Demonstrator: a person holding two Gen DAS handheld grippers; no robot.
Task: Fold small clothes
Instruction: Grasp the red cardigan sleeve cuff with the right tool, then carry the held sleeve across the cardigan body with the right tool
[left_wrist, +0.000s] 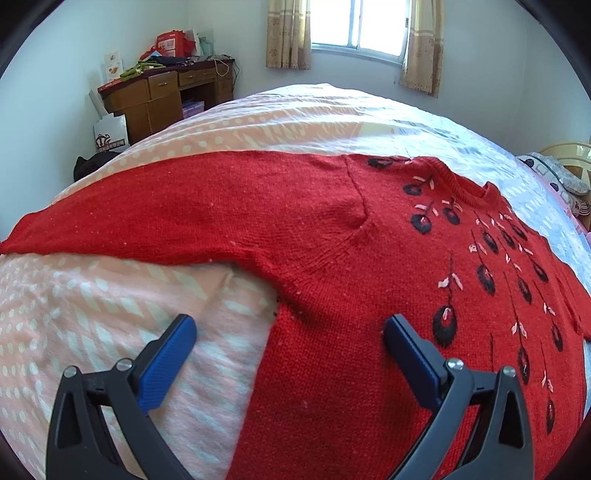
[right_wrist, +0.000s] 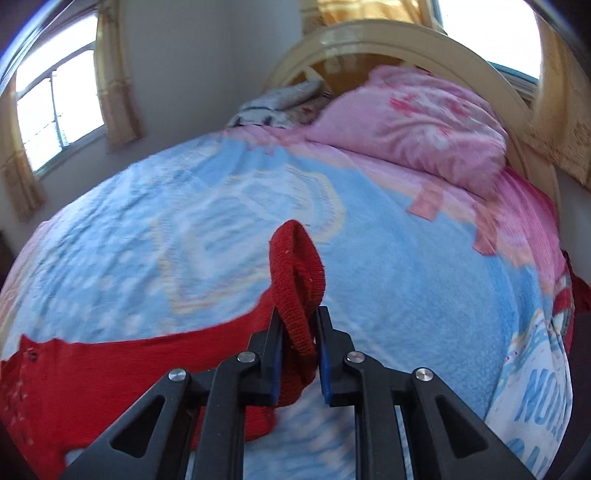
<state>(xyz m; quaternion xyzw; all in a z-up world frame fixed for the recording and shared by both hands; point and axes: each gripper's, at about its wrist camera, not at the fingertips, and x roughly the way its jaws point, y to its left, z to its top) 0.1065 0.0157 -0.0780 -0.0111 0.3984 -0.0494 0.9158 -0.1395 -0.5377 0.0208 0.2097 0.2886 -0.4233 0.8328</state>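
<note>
On the bed (left_wrist: 110, 302), left fingers (left_wrist: 290, 334) spread apart over the red sweater (left_wrist: 332, 229); right fingers (right_wrist: 301, 325) clamp its cuff (right_wrist: 297, 258).

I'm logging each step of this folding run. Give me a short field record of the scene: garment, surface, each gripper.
garment: red sweater, spread flat, one sleeve out to the side
surface: bed
left gripper: open, above the sweater's side edge, holding nothing
right gripper: shut on the cuff, cuff raised off the blue blanket
nearby: pink pillow
</note>
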